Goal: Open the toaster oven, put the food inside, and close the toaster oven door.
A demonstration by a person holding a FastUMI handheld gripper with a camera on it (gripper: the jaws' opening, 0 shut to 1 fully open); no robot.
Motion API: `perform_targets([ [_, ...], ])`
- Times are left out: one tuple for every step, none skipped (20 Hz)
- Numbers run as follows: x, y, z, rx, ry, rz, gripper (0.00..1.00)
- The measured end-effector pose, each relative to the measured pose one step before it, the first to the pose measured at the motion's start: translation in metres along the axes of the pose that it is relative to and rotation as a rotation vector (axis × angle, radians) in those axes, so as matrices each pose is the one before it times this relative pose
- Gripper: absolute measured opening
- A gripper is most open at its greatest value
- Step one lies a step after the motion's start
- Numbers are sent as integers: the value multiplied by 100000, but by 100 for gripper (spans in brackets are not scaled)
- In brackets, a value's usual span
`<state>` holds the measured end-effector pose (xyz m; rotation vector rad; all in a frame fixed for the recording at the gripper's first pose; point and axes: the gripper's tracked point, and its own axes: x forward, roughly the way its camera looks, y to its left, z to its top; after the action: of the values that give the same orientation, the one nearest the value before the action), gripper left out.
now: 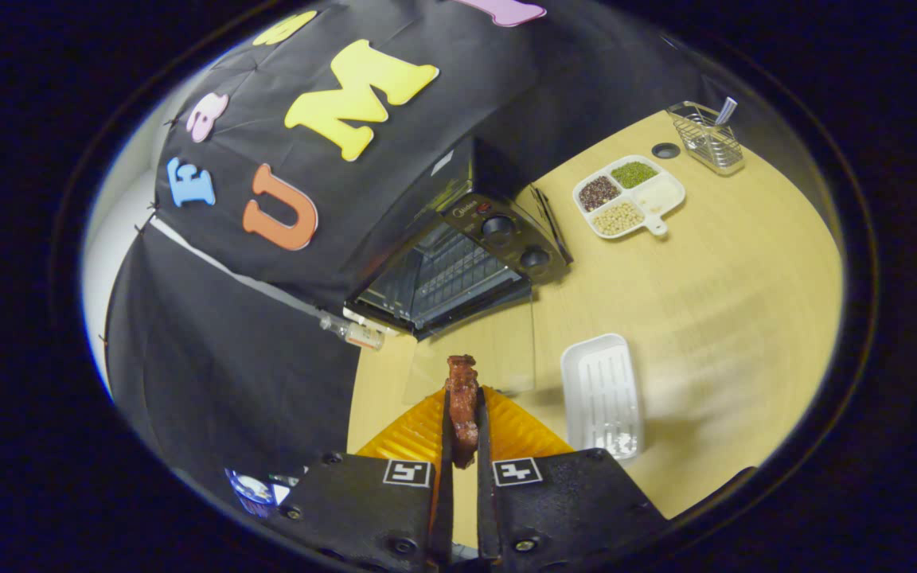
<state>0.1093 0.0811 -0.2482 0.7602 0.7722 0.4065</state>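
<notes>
gripper body [462, 446]: two black blocky housings, side by side
fingers [481, 434]: thin, dark, flat, narrow slot between
markings: white square tag with black pattern on each housing
screws: small dark round heads at housing corners

a staged booth kitchen: black cloth wall, a wooden tabletop [713, 263] bearing a toaster oven [458, 255], a divided grain dish [628, 196], a wire rack [707, 137].

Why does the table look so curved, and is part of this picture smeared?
In the gripper view, the fisheye lens bends the light wooden table and tilts the black toaster oven; the tabletop beside the white ridged tray looks streaked, likely motion blur; the open oven's glass door shows only as a faint sheen; the reddish-brown piece of meat pinched in the claw stays sharp.
</notes>
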Motion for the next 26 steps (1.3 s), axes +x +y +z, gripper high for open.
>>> perform_targets([
  [1596, 1151, 11, 4364, -4033, 1247, 15],
  [1739, 1245, 9, 4461, -3875, 2038, 15],
  [1844, 916, -57, 4421, -3766, 1812, 15],
  [1815, 766, -176, 4745, -3634, 1793, 15],
  [2067, 686, -272, 5300, -3552, 1977, 15],
  [1848, 401, -231, 3081, -2896, 1375, 15],
  [1942, 219, -169, 2245, -2212, 694, 15],
  [1913, -92, -393, 2118, -1674, -155, 15],
  [1785, -23, -162, 3111, -1771, -170, 15],
  [1778, 97, 14, 4348, -2533, 213, 15],
  [1629, 120, 373, 1478, -2672, 207, 15],
  [1290, -481, 637, 2181, -3474, -2156, 15],
  [1312, -310, 1135, 2902, -5441, -2298, 15],
  [1325, -52, 764, 2534, -5854, -1153, 15],
  [1137, 38, 529, 222, -2107, -307, 15],
  [918, -92, -60, -1298, -1623, -601, 15],
  [792, -8, 114, -848, -2106, -828, 15],
  [782, 328, 292, -1231, -2486, -587, 15],
  [662, -38, 160, -1800, -1957, -1115, 15],
  [503, -186, -278, -1601, -179, -1362, 15],
  [544, -374, -243, -1850, 130, -1653, 15],
  [39, 28, -77, -1568, -99, -60, 15],
  [312, 85, 81, -840, -404, -397, 15],
  [-34, -227, -32, -3124, -701, -1288, 16],
  [-15, -163, 110, -3835, -361, -1276, 17],
  [-64, -336, -69, -5781, 390, -2665, 20],
])
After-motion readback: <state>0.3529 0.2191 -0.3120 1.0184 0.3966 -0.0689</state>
